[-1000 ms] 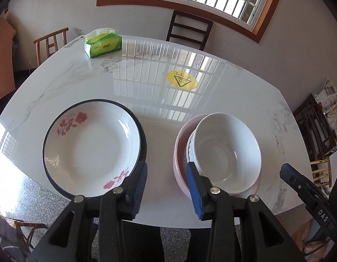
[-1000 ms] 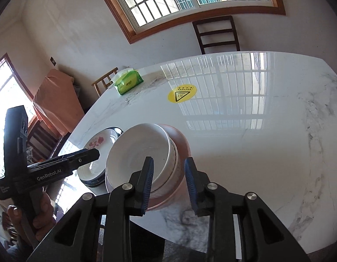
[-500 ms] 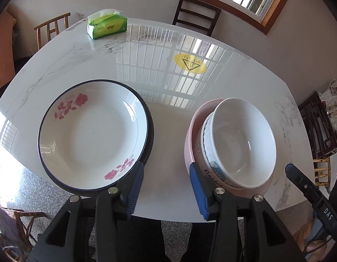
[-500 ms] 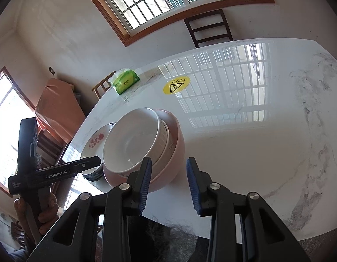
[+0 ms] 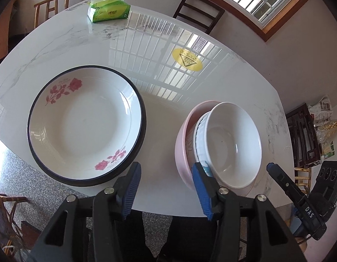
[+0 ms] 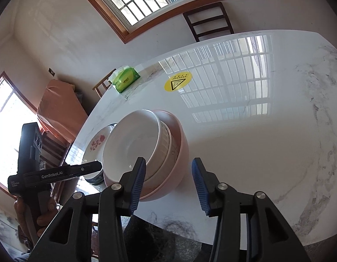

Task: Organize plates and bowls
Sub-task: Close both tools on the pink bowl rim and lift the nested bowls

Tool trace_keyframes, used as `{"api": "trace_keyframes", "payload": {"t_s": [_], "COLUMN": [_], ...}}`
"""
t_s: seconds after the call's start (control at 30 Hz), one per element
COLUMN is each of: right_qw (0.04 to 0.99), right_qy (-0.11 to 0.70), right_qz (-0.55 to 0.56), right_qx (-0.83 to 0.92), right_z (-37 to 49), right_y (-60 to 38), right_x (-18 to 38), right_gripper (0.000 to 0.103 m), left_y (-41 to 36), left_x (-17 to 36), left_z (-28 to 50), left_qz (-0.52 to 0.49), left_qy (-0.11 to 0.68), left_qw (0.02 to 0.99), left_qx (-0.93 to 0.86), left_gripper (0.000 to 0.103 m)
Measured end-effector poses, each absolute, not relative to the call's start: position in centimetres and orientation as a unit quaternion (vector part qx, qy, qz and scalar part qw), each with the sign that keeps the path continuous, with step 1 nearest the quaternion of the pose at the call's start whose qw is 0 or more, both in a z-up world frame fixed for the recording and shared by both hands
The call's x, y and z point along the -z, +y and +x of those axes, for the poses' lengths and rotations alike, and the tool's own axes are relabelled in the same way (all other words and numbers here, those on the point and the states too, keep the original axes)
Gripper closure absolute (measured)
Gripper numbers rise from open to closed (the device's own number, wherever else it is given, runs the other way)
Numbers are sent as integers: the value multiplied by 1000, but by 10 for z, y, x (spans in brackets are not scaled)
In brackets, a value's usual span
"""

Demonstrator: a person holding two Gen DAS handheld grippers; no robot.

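Here, in my left wrist view, the left gripper (image 5: 166, 187) sits at the bottom centre of the frame with its blue pads apart and its jaws opening; only bare counter (image 5: 159, 118) shows between them. Left of centre lies the rose plate (image 5: 85, 124), white with a black rim and red roses printed at its upper left and lower right. A second dark rim shows under its right edge, so it seems to rest on another plate, and nothing lies in it. Right of centre stands the pink bowl (image 5: 181, 148), the outermost of a nested stack. Inside it sits a ribbed white bowl (image 5: 200, 131), and inside that a plain white bowl (image 5: 234, 144), tilted toward the right of the frame and empty. The stack and the plate stand apart, with bare counter between.

In my right wrist view, the right gripper (image 6: 168, 181) fills the bottom centre, pads apart and jaws opening, clamped on nothing. Its left pad overlaps the near side of the bowl stack in the picture; I cannot tell whether it touches. The pink bowl sits left of centre there, with the rose plate partly hidden behind it.

Toward the top of both frames, a green tissue pack (image 5: 108, 11) and a round yellow sticker (image 5: 187, 59) rest on the counter.
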State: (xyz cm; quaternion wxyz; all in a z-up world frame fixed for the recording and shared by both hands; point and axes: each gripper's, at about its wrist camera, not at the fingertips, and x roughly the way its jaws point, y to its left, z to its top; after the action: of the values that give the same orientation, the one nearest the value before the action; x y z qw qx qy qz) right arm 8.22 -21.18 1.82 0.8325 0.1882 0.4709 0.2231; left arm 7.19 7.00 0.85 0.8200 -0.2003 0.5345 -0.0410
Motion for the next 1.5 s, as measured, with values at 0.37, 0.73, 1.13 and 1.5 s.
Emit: {"api": "trace_keyframes", "payload": {"t_s": [0.37,0.73,1.13,1.5], "right_qw": [829,811,783,785], "right_qy": [488,533,575,568], "right_qz": [165,133,122,119], "right_qx": [-216,-203,-203,-215], "right_z": [91,116,133,135], "right_y": [-205,-203,-197,-194], "right_x": [-10,-1,14,16], "right_gripper": [56,66,74,85], "left_y": [65,59,61,45], "left_x": [10,20,20,10], "left_z": [89,97,93,89], "left_qz": [-188,-181,-188,-177], "left_qy": [547,560,556,543], "left_qw": [816,809,809,821], "left_qx": [12,-13,-33,21], "left_gripper": [40,34,35,90]}}
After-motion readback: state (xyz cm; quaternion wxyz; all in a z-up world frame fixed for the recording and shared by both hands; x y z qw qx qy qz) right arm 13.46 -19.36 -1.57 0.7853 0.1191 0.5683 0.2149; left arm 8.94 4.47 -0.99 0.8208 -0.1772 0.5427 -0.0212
